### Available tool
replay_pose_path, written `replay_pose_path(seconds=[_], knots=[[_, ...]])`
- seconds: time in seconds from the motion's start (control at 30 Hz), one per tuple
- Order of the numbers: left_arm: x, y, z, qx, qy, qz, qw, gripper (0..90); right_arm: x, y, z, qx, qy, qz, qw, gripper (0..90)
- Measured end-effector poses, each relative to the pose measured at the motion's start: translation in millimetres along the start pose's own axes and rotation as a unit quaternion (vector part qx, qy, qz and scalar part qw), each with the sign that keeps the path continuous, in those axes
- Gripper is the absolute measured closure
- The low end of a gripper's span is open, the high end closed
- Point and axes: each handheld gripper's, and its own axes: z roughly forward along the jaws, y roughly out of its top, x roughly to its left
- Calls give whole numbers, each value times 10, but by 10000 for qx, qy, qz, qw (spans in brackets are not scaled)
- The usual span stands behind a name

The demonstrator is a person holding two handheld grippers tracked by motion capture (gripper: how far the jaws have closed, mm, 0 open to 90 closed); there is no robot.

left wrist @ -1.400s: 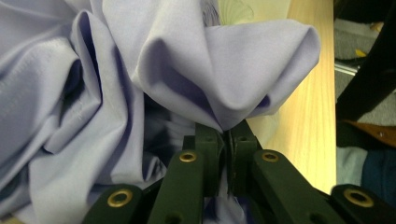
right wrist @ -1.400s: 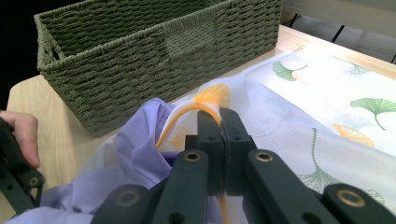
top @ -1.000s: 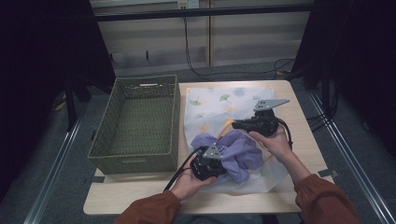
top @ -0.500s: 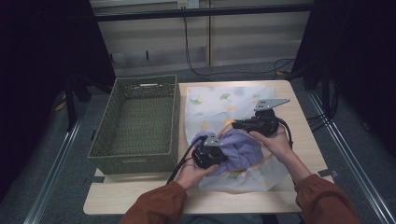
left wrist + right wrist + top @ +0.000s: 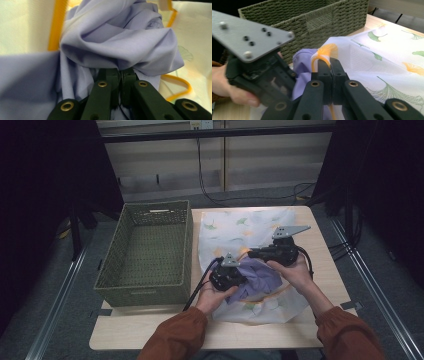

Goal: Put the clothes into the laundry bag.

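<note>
- The table [image 5: 150, 330] is a pale wooden top in the middle of the high view, with the person's orange sleeves coming in from the bottom edge.
- A white mesh bag [image 5: 235, 227] printed with green and yellow leaves and edged with a yellow zip lies flat on the table's right half, reaching from the centre of the high view towards the lower right.
- A lilac cloth [image 5: 257, 277] sits bunched on the bag just below the centre of the high view, between the two hands; in the left gripper view it spreads over the upper and middle frame in soft folds [image 5: 120, 42].
- The left gripper [image 5: 239, 279] is just left of the cloth in the high view; its own view shows the two black jaws pressed together on a fold of the lilac cloth at lower centre.
- The right gripper [image 5: 251, 253] lies level above the cloth, right of centre in the high view, its tips pointing to frame left; its own view shows the jaws pinched together on the bag's yellow zip edge [image 5: 322, 56], the cloth just left of them.
- A green woven basket [image 5: 150, 287] stands on the table's left half, just beside the bag; in the right gripper view it crosses the upper frame.
</note>
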Motion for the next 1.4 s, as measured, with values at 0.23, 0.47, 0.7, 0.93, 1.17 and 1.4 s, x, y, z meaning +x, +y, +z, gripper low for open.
replay_pose_path(seconds=[0.23, 0.47, 0.7, 0.93, 1.17, 1.4], knots=[[61, 70, 78, 32, 236, -27, 9997, 877, 1, -1, 0, -2, 39, 10, 10000, 896], [45, -104, 287, 424, 246, 63, 9988, 852, -10, -5, -14, 11, 21, 33, 10000, 896], [37, -101, 209, 425, 44, 10, 9991, 691, -36, -29, -17, 67, -61, 65, 9999, 896], [-36, -104, -32, 414, -133, 208, 9988, 552, -59, -43, -26, 52, -91, 90, 9999, 894], [-43, -89, -327, 199, -258, 199, 9993, 524, -56, -41, -28, 47, -101, 87, 9999, 894], [-61, -87, -573, 21, -220, 301, 9993, 483, -57, -36, -36, 33, -100, 94, 9999, 894]])
